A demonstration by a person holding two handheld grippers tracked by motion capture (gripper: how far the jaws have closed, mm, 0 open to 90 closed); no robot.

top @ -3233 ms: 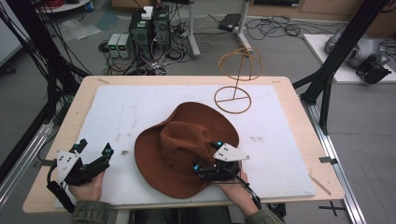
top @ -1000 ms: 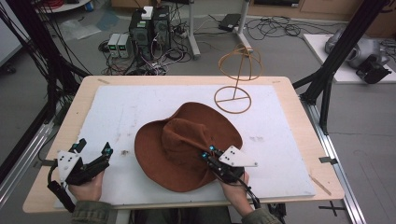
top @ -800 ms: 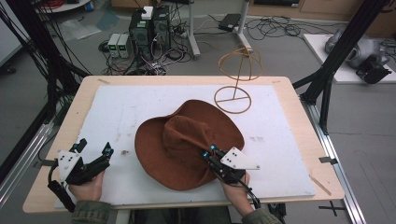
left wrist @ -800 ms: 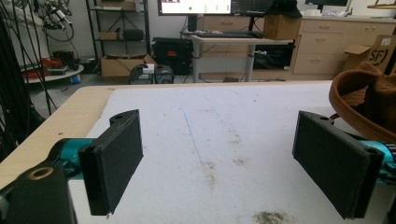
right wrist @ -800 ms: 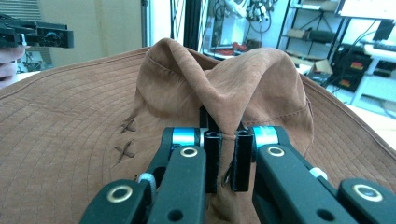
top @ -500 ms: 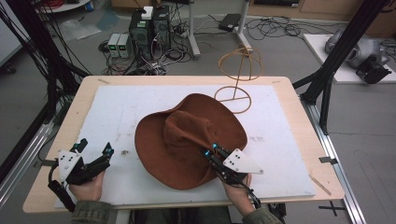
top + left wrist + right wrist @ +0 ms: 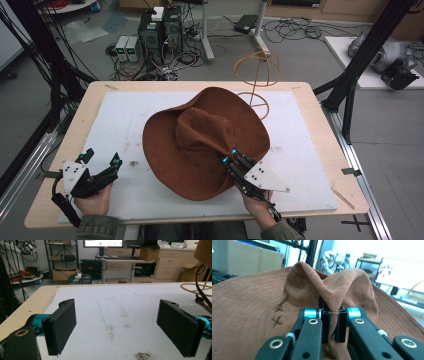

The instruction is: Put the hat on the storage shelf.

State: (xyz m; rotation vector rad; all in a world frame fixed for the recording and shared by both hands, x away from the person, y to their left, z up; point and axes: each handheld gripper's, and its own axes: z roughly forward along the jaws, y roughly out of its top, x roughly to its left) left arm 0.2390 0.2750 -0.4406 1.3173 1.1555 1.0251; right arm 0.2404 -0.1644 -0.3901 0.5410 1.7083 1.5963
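Observation:
A brown wide-brimmed hat (image 7: 200, 135) is tilted up over the white mat, its far brim raised toward the wire stand. My right gripper (image 7: 229, 156) is shut on a pinched fold of the hat's crown (image 7: 332, 302), which bunches up between the two black jaws in the right gripper view. A thin orange wire hat stand (image 7: 257, 67) rises at the far side of the table, partly hidden behind the brim. At the near left corner my left gripper (image 7: 102, 159) stands open over the bare mat, nothing between its jaws (image 7: 117, 325).
A white mat (image 7: 115, 125) covers most of the wooden table (image 7: 85, 107). Black frame posts flank the table, and cables and computer boxes lie on the floor beyond the far edge. A hat cord and the stand's base (image 7: 200, 287) show at the right in the left gripper view.
My right gripper has lifted the hat by its crown, so the far brim has risen and now overlaps the wire stand's base. The left gripper has stayed put.

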